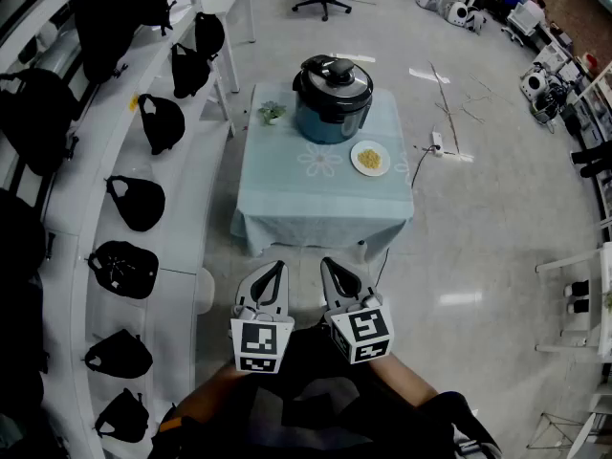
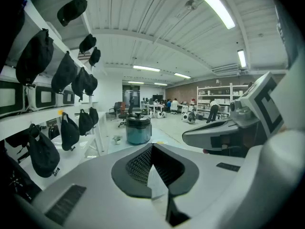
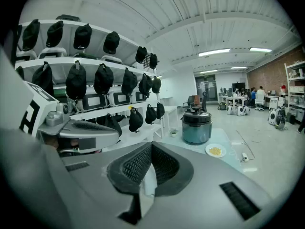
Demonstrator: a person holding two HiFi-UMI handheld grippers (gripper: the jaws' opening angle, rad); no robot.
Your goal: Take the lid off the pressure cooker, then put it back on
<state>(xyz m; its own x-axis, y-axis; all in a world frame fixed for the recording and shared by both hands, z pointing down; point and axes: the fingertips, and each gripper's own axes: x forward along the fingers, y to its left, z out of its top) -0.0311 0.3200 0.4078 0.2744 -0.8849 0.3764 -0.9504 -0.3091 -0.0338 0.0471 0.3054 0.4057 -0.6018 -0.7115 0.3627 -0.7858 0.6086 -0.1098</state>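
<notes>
Approach stage of the task, with nothing touched yet. Head view looking down on a cooker (image 1: 333, 103) standing upright at the far end of a small tabletop (image 1: 287, 204) draped in pale blue cloth, black lid (image 1: 335, 73) on top and seemingly seated, knob at its centre. Just to the right of the cooker, a plate (image 1: 370, 158) of yellow food; near its left, at the tabletop's far corner, a small plant (image 1: 272, 113). Low in the picture, well short of the tabletop, left hand-held gripper (image 1: 274, 273) and right hand-held gripper (image 1: 333, 272) side by side above the floor, both aimed toward the cooker and tipped a little downward. Both clenched tight, pads pressed together, nothing between them, as confirmed in the left gripper view and the right gripper view. Along the left, white shelves (image 1: 196, 189) lined with black bags (image 1: 136, 202). Lid removal not yet begun. Next move, by the look of it: stepping up to the tabletop, spreading at least one pair of jaws, and closing on the lid's knob or handle. Probably needs a turn to unlock before any lift, with the other hand-held gripper steadying the body; lock direction impossible to read from this far off. Care needed around the plate.
</notes>
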